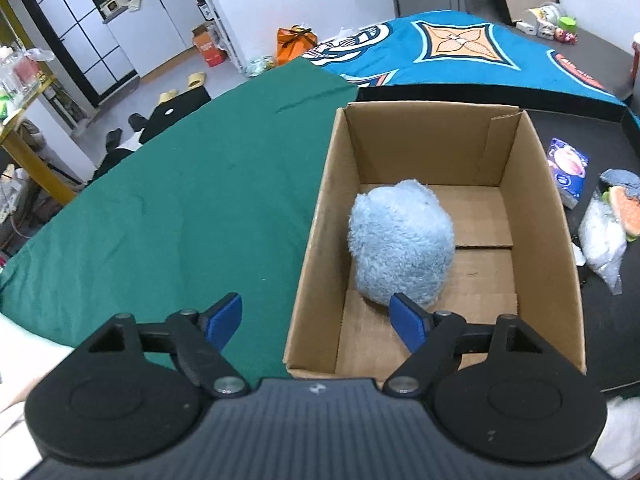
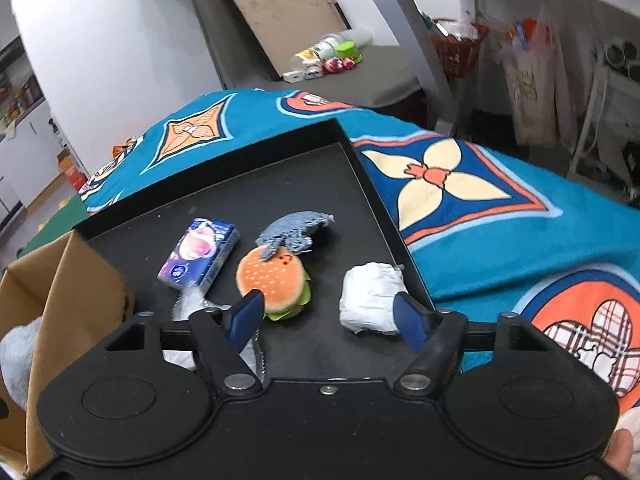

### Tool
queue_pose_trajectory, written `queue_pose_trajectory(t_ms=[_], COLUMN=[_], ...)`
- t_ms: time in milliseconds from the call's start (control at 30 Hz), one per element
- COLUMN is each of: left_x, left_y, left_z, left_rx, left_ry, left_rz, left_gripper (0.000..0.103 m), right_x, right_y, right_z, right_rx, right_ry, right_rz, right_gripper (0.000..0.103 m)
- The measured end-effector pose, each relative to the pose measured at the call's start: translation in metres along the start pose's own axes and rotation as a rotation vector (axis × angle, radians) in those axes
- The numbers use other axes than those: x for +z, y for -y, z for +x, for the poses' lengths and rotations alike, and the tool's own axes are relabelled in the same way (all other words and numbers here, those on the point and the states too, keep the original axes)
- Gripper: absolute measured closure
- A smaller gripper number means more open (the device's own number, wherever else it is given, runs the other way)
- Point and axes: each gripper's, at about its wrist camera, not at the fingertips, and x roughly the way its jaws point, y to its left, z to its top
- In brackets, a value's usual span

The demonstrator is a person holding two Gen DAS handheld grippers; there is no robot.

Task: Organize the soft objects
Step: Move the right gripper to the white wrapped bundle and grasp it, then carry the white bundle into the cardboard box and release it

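Note:
A fluffy light-blue plush ball (image 1: 402, 242) lies inside the open cardboard box (image 1: 316, 216). My left gripper (image 1: 316, 322) is open and empty above the box's near left wall. My right gripper (image 2: 330, 320) is open and empty over the black tray (image 2: 224, 184). On the tray lie a plush burger (image 2: 274, 282), a grey knitted cloth (image 2: 294, 230), a white wrapped bundle (image 2: 372, 298), a purple tissue pack (image 2: 198, 254) and a clear plastic bag (image 2: 190, 304). The box edge (image 2: 76, 280) and the plush ball (image 2: 18, 356) show at the left of the right wrist view.
A green cloth (image 1: 180, 200) covers the table left of the box. A blue patterned blanket (image 2: 500, 200) lies behind and right of the tray. The tissue pack (image 1: 568, 170), burger (image 1: 624, 204) and plastic bag (image 1: 604, 240) lie right of the box. Jars and toys (image 2: 332, 56) sit far back.

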Motion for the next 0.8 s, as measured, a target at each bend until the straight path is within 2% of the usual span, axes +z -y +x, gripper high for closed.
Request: queue_pose_trajectory(t_ms=[367,533,800], left_x=[0.005,0.007,0.009], left_y=[0.014,0.018,0.023], left_z=[0.003,0.003,0.002], left_rx=[0.083,0.116,0.145], left_ry=[-0.032,-0.048,-0.051], left_rz=[0.038,0.050,0.052], left_gripper=[0.023,0.023,0.023], right_x=[-0.001,-0.002,-0.001], right_y=[0.015,0.022,0.023], right_z=[0.024,0.035,0.026], right_rx=[-0.010,-0.016,0.016], right_ry=[-0.055,-0.082,-0.063], right_rz=[0.021,0.034,0.024], right_gripper=[0.046,0.059,0.060])
